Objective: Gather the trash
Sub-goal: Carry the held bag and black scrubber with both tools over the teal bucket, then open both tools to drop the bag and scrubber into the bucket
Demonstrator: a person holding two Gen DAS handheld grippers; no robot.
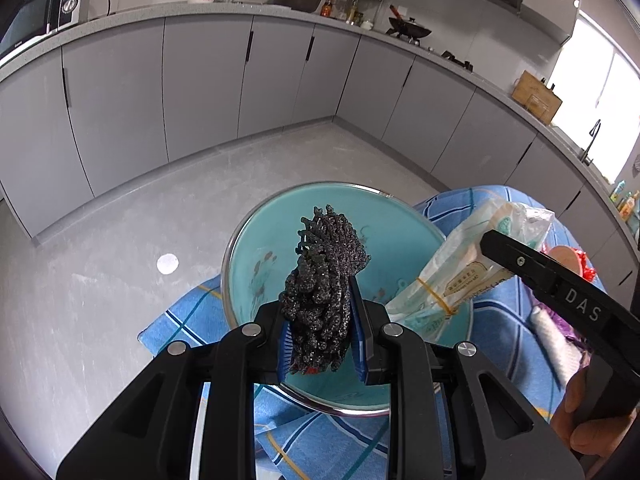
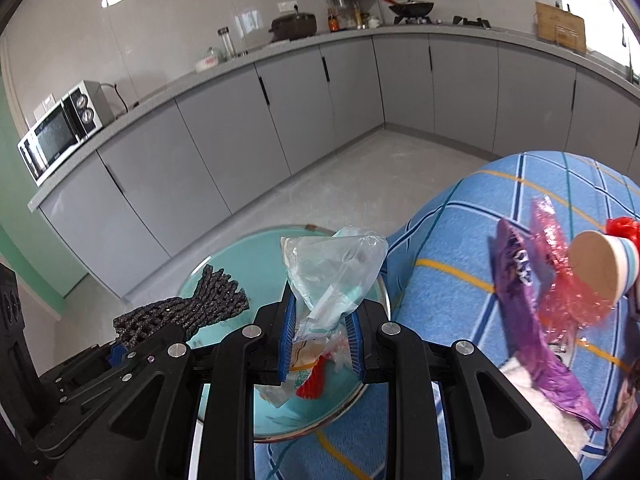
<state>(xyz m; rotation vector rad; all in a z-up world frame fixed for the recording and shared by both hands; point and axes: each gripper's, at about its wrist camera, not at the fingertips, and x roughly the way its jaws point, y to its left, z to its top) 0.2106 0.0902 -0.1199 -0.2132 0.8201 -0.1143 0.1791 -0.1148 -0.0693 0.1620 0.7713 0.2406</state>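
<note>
a dark foam net (image 1: 324,276) is clamped in the left gripper (image 1: 322,340) and a crumpled plastic wrapper (image 2: 332,280) in the right gripper (image 2: 322,344), both held above a teal basin (image 1: 256,248) on the blue checked cloth (image 2: 460,240). neither piece is yet dropped in, and the basin looks nearly empty. a purple wrapper (image 2: 532,332), red film (image 2: 568,300) and a paper cup (image 2: 600,268) are left on the cloth to be gathered.

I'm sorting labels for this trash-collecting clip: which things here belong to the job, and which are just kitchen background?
Job:
- dark mesh scrap, in left gripper
- plastic wrapper, in right gripper
- teal basin
- purple packet
- red film
- paper cup

Background:
- microwave
- wok
- cutting board
</note>
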